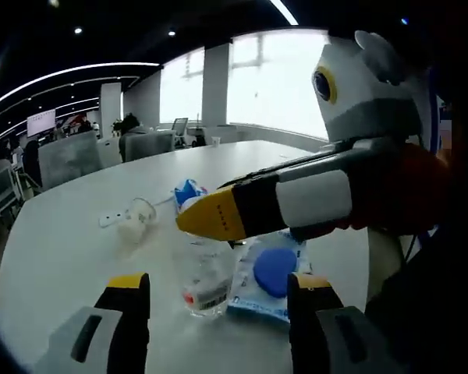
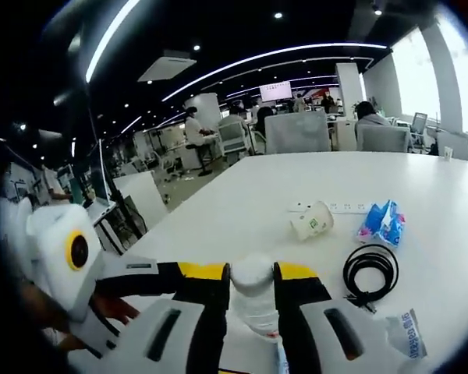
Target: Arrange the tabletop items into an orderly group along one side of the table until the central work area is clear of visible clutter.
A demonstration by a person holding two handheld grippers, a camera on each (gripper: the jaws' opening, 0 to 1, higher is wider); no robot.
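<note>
A clear plastic bottle (image 2: 253, 292) with a white cap stands between my right gripper's (image 2: 252, 273) jaws, which are shut on it. In the left gripper view the bottle (image 1: 204, 280) sits on the white table (image 1: 62, 257) under the right gripper's (image 1: 209, 216) yellow tips. My left gripper (image 1: 218, 294) is open just in front of the bottle, not touching it. A blue-and-white packet (image 1: 271, 273) lies beside the bottle. Farther off lie a tipped paper cup (image 2: 312, 220), a blue tissue pack (image 2: 382, 220), a coiled black cable (image 2: 370, 269) and a white power strip (image 2: 345, 207).
The left gripper (image 2: 152, 274) reaches in from the left of the right gripper view, held by a hand (image 2: 113, 310). Office chairs (image 2: 296, 131) stand along the table's far edge. The table edge (image 2: 179, 210) curves along the left; desks and people are beyond.
</note>
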